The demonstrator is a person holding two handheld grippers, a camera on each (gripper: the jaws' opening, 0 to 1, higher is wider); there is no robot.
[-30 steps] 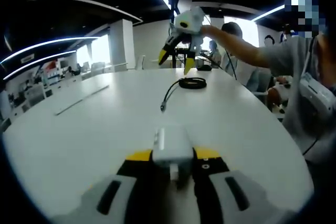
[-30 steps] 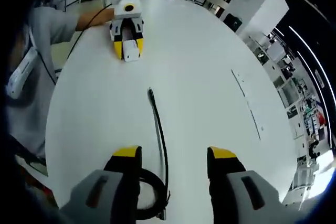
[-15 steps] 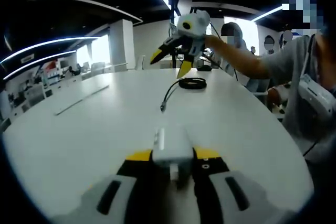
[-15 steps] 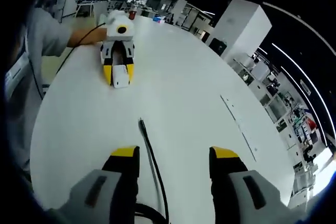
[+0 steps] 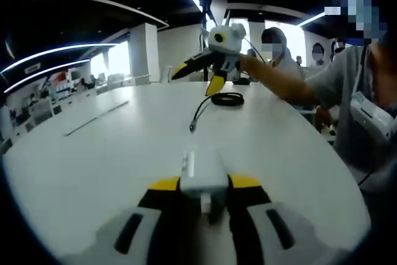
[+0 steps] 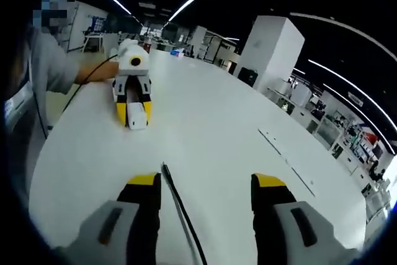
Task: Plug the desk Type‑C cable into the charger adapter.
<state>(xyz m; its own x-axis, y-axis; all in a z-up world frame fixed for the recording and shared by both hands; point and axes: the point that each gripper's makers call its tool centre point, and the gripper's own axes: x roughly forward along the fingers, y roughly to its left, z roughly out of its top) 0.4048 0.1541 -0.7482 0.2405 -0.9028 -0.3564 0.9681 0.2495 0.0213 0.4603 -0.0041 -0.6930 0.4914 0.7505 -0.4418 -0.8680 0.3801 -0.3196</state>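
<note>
A white charger adapter (image 5: 201, 175) rests on the white table (image 5: 111, 153), and my left gripper (image 5: 205, 184) is shut on it. In the right gripper view the left gripper (image 6: 132, 107) stands at the far left with the adapter (image 6: 136, 118) between its yellow tips. The black Type-C cable (image 5: 226, 98) lies coiled further along the table, its plug end (image 5: 192, 127) pointing toward the adapter. My right gripper (image 5: 195, 77) hovers open just above the coil. In its own view the right gripper (image 6: 205, 181) is open, and the cable (image 6: 177, 200) runs between its jaws.
A person in a grey shirt (image 5: 366, 97) stands at the table's right edge, arm stretched to the right gripper. Another person (image 5: 276, 48) sits behind. A thin strip (image 5: 96, 118) lies on the table's left part. A white pillar (image 6: 273, 48) stands beyond the table.
The right gripper has tipped from pointing down at the cable to nearly level, low over the coil. The left gripper and the adapter have stayed put.
</note>
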